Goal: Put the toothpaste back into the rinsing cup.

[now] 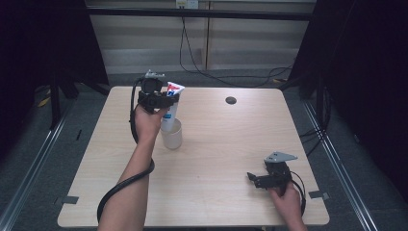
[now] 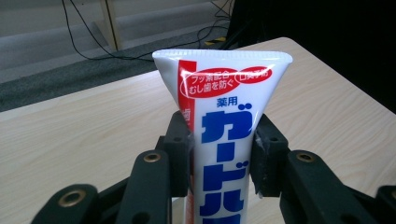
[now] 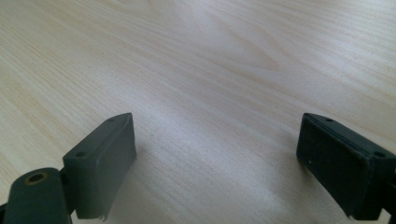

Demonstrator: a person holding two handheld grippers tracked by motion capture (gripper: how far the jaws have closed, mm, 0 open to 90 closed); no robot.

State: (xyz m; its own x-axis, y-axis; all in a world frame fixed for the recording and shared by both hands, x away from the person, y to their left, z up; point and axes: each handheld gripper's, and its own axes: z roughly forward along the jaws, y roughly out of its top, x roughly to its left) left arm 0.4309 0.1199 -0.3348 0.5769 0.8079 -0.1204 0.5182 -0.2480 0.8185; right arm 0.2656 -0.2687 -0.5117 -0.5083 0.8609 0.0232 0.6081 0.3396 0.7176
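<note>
While the left gripper (image 1: pixel 166 100) clamped the toothpaste tube (image 1: pixel 171 107) upright at upper left of the high view, its lower end sat in the white cup (image 1: pixel 172 134), so placing seemed under way. Next, probably, a release and a straight lift clear. The right gripper (image 1: pixel 256 179) rested open at lower right on the table (image 1: pixel 221 144), well apart, obstructing nothing.

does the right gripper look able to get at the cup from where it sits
Probably yes. The right gripper rests on the table with its fingers open and bare wood between it and the cup. But the left gripper holds a toothpaste tube right over the cup, crowding its top.
</note>
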